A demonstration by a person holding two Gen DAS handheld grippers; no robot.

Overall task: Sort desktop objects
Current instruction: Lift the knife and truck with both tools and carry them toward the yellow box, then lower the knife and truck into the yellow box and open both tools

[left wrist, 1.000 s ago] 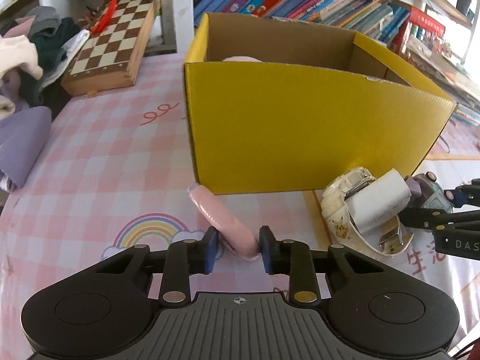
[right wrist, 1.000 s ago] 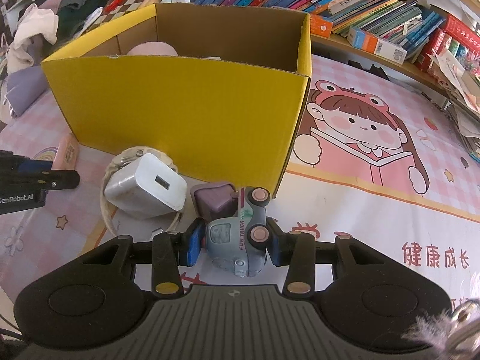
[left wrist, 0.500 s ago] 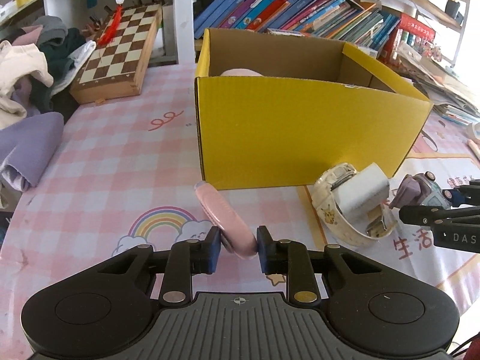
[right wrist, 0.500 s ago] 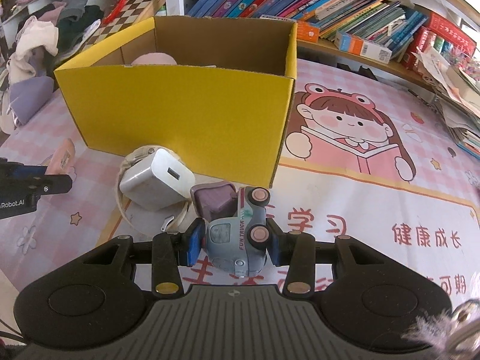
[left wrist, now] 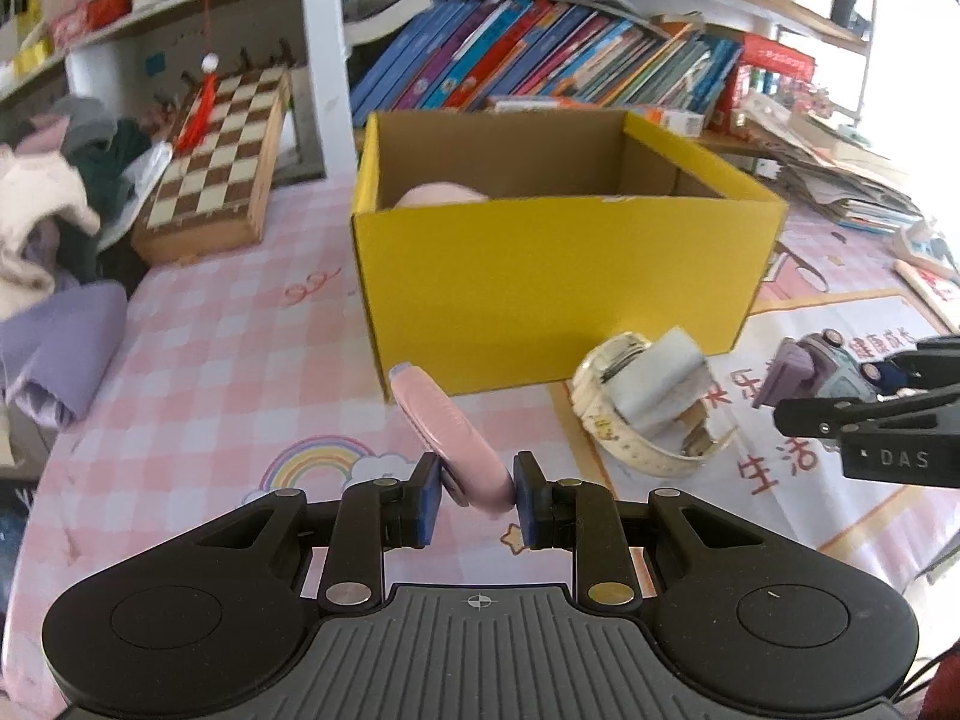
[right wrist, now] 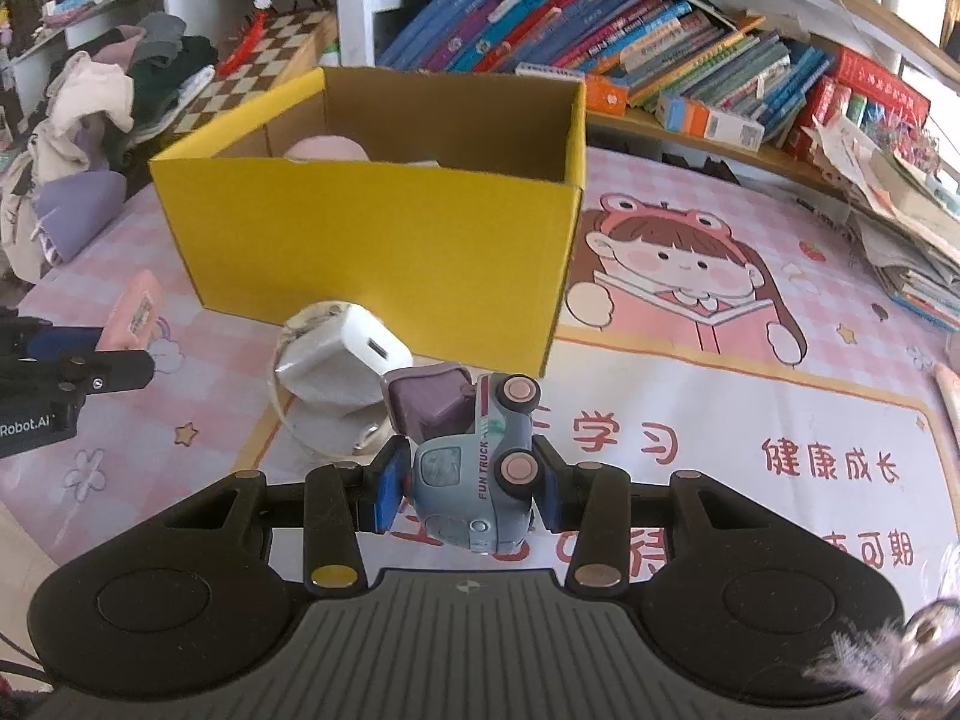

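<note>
Both sets of jaws are clamped on something: the left gripper (left wrist: 474,498) at the bottom center of its view pinches a flat pink case (left wrist: 447,429) by its near end, with the rest angling up and left toward the box, while the right gripper (right wrist: 465,489) squeezes a little grey-blue toy truck (right wrist: 474,468) lettered "FUN TRUCK", turned on its side with its pink wheels facing right. The open yellow cardboard box (right wrist: 384,252) fills the middle of both views and has something rounded and pink (right wrist: 327,149) inside near its back left corner. Just in front of the box, a white charger block (right wrist: 345,360) rests on a cream watch (left wrist: 630,420), lying on the pink checkered mat (left wrist: 210,360). A chessboard (left wrist: 216,165) sits upper left, books (right wrist: 600,36) along the top.
</note>
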